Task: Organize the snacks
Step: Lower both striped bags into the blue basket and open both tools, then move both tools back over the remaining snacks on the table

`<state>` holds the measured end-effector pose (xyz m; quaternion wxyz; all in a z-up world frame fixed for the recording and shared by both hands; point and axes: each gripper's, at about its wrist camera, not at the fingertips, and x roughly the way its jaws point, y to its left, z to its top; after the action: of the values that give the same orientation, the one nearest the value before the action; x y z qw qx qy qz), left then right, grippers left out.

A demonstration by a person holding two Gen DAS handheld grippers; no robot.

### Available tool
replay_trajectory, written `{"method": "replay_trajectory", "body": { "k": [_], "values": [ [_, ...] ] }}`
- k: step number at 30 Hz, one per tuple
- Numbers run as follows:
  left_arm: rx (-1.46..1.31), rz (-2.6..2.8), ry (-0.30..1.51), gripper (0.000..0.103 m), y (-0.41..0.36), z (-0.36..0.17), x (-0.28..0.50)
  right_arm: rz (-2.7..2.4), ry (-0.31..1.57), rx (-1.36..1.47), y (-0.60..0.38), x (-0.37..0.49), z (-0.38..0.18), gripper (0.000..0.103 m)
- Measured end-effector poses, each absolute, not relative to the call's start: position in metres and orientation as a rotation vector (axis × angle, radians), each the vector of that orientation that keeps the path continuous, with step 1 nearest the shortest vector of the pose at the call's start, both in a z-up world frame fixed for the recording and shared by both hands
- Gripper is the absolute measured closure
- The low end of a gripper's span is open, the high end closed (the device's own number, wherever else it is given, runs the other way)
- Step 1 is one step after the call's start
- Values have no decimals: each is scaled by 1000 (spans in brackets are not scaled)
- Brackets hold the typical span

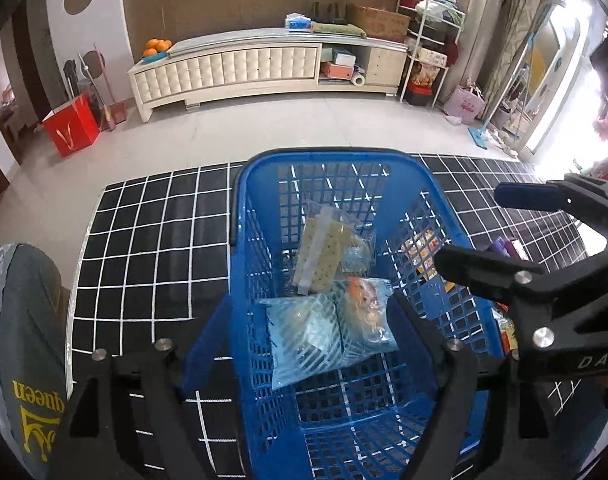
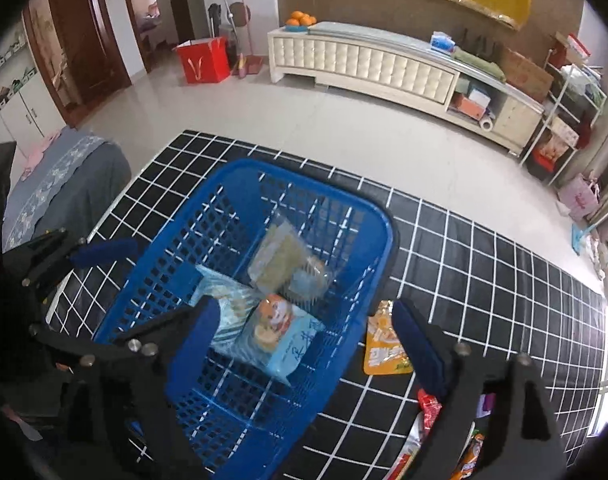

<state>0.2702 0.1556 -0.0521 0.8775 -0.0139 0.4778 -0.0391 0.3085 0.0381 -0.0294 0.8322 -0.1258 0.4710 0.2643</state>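
Both the left gripper (image 1: 312, 340) and right gripper (image 2: 304, 332) hover over the blue basket (image 1: 420, 208), fingers apart and empty. Inside the basket lie a cracker pack (image 1: 322, 256) and two pale blue snack packs (image 1: 304, 338); an orange pouch (image 2: 384, 348) lies on the worktop just beside it.

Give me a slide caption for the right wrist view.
Open right hand-held gripper above blue basket holding snack packets on gridded mat.

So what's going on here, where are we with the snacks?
A person holds a gripper in each hand over a blue plastic basket on a black grid-patterned mat. Both the left gripper and the right gripper are open and empty. Several snack packets already lie in the basket: a pale cracker pack, a striped light-blue packet and a blue packet with an orange picture. More snacks wait outside on the mat, including an orange pouch.
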Motion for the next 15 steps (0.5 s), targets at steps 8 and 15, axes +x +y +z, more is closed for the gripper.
{"method": "replay_trajectory", "body": {
  "k": [8,15],
  "values": [
    [-32,-60,978,25,157,-36,253,561,992,-256,28,297,-17,12],
    [-22,-46,942,25,144,-9,233,559,973,-220,0,279,2,12]
  ]
}}
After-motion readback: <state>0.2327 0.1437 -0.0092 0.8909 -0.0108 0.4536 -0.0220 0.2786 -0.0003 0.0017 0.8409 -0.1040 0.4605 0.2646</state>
